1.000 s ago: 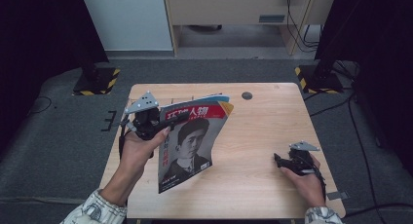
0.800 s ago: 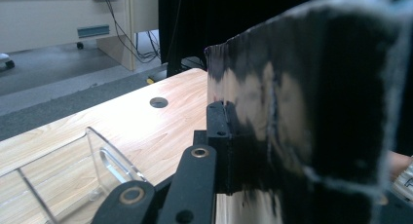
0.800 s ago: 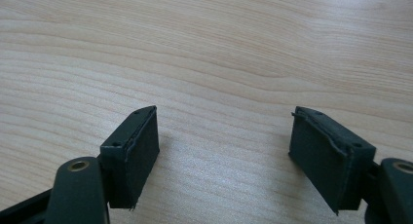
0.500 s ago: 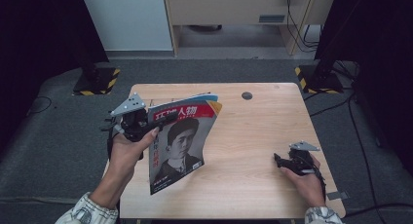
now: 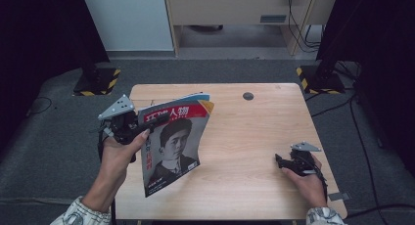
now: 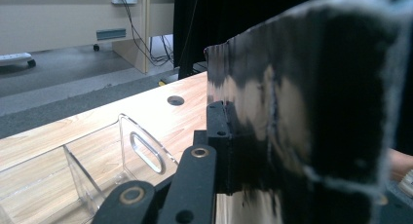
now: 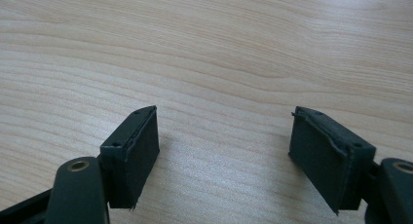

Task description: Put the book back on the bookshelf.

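While the left gripper [image 5: 128, 129] clamps its jaws on the magazine's [image 5: 173, 142] left edge, it holds the magazine tilted above the left part of the wooden surface [image 5: 244, 137], cover facing up. In the left gripper view a clear plastic stand [image 6: 97, 160] sits on the surface. Far right, the right gripper [image 5: 288, 162] rests with jaws wide apart, gripping nothing

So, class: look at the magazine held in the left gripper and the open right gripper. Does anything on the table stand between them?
Nothing visible does. The magazine hangs clamped in the left gripper over the table's left side. Between it and the open right gripper, resting at the right, lies bare table. The small dark hole sits farther back, off that line.
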Demonstrator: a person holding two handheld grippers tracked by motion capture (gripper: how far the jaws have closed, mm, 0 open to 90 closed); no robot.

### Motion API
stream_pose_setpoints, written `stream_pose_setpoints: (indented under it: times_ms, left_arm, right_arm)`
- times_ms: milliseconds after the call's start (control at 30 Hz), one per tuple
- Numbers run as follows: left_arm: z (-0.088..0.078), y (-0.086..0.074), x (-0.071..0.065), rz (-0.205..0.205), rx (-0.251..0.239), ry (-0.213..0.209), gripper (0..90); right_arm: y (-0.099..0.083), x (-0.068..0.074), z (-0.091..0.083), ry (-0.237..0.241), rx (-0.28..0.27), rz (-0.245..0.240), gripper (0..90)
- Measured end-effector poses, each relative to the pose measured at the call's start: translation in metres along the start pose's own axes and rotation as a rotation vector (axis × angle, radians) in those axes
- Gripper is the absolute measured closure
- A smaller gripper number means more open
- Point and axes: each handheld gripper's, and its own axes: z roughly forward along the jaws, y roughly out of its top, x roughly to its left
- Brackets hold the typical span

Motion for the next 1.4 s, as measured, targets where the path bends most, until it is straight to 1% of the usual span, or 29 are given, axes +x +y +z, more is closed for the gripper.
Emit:
stream_pose_setpoints:
  times_ms: [133, 233, 367, 633, 867, 900, 1133, 1267, 1400]
  left_arm:
    - [-0.004, -0.004, 0.004, -0.007, -0.001, 0.006, 86.6]
    - [-0.008, -0.006, 0.006, -0.013, -0.006, 0.020, 86.6]
    - [-0.016, -0.006, 0.010, -0.023, -0.013, 0.035, 86.6]
    - [-0.029, -0.005, 0.017, -0.032, -0.028, 0.064, 86.6]
    - [-0.037, -0.006, 0.021, -0.034, -0.025, 0.086, 86.6]
    - [-0.040, -0.007, 0.023, -0.039, -0.031, 0.092, 86.6]
    - [-0.048, -0.008, 0.026, -0.044, -0.031, 0.106, 86.6]
    - [-0.057, -0.009, 0.030, -0.049, -0.033, 0.123, 86.6]
    - [-0.061, -0.010, 0.033, -0.051, -0.030, 0.136, 86.6]
  right_arm:
    - [0.000, 0.000, 0.000, 0.001, 0.002, -0.001, 26.3]
    - [0.001, 0.000, 0.000, 0.001, 0.003, -0.001, 26.4]
    - [0.000, 0.000, 0.001, -0.001, 0.000, -0.002, 26.4]
    - [0.001, 0.000, 0.000, 0.000, 0.002, -0.002, 26.4]
    - [0.001, 0.000, 0.000, 0.001, 0.002, -0.002, 26.4]
    - [0.001, 0.000, 0.000, 0.000, 0.002, -0.002, 26.4]
    - [0.001, 0.000, 0.001, -0.001, 0.002, 0.001, 26.4]
    - [0.001, 0.000, 0.001, 0.000, 0.001, 0.003, 26.4]
    - [0.001, 0.000, 0.001, 0.000, 0.001, 0.000, 26.4]
